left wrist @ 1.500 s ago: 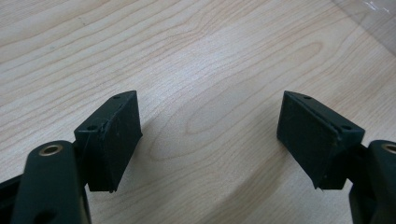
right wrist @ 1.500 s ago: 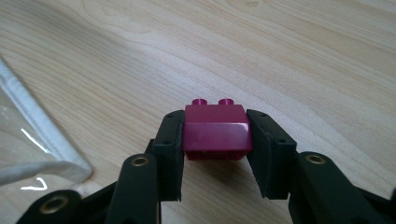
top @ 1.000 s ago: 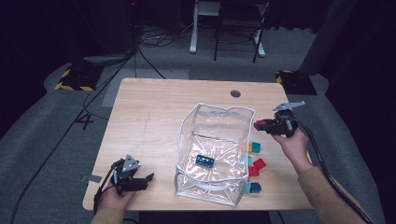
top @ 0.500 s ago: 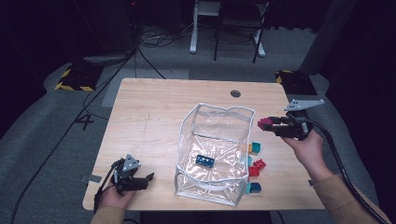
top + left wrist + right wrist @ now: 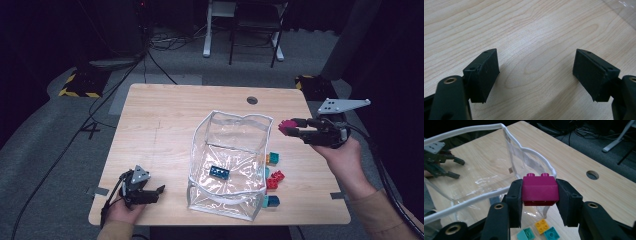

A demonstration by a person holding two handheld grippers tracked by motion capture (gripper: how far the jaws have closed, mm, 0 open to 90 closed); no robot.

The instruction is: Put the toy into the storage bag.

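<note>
Packing blocks into clear bag [image 5: 227, 160]: one blue block [image 5: 219, 172] inside; right gripper [image 5: 292, 128] fingers clamp magenta block [image 5: 539, 190] beside bag rim; several blocks [image 5: 272, 180] remain near the bench's right edge; left gripper [image 5: 155, 194] fingers wide, empty.

The pads [image 5: 515, 195] are hiding the sides of the brick [image 5: 539, 190]. The bag [image 5: 231, 150] wall is hiding part of the teal block [image 5: 270, 201] near the table's [image 5: 165, 120] right edge. The picture's bottom edge is cutting off both arms.

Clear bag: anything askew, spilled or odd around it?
Nothing spilled or damaged. The clear bag stands open with a slightly wavy rim, one blue brick inside. Loose bricks lie beside it; right tongs hold a magenta brick.
</note>
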